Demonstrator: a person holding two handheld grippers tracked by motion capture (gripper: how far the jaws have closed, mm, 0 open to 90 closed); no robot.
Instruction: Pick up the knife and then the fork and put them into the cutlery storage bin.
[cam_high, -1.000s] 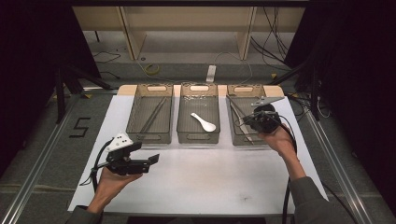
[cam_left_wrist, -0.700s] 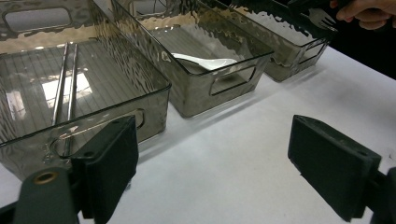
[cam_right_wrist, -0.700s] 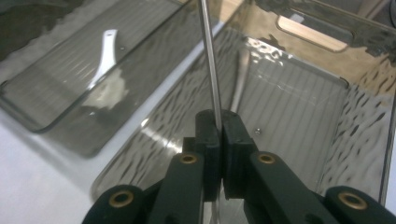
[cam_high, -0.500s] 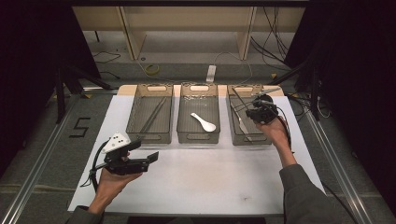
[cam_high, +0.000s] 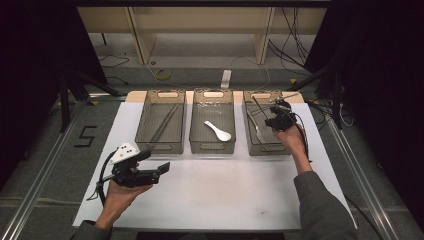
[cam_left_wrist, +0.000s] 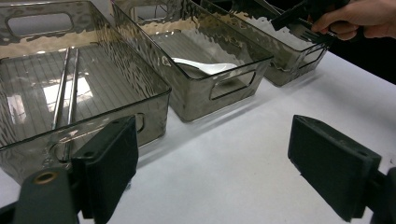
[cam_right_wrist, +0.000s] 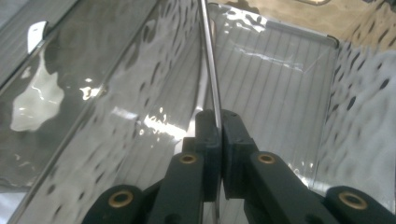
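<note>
The right gripper (cam_high: 276, 118) hangs over the right-hand bin (cam_high: 285, 149), the last of three smoky clear plastic bins set side by side at the far edge of a white mat (cam_high: 215, 195). Its jaws are pressed together on a thin metal rod (cam_right_wrist: 211, 70), most likely the handle of a utensil. In the right gripper view the rod comes straight up out of the pinch of the two black jaws and runs on up toward the bin's far wall, with the ribbed floor of the bin behind it. In the high view a slim dark line slants up and to the left from the gripper across the far part of that bin, and a pale metal piece (cam_high: 253, 126) lies on the bin floor just left of the gripper; whether that piece belongs to the held rod cannot be told. The person's hand wraps the gripper body from the near side, the forearm reaching across the mat's right half.

The left gripper (cam_high: 160, 168) is held low over the near left part of the mat, well apart from the right one, jaws spread wide with nothing between them. Its view looks past both black jaws toward the bins: the left bin (cam_left_wrist: 154, 100) holds a pair of metal chopsticks (cam_left_wrist: 65, 88), and the middle bin (cam_left_wrist: 261, 58) holds a white spoon (cam_left_wrist: 205, 68).
</note>
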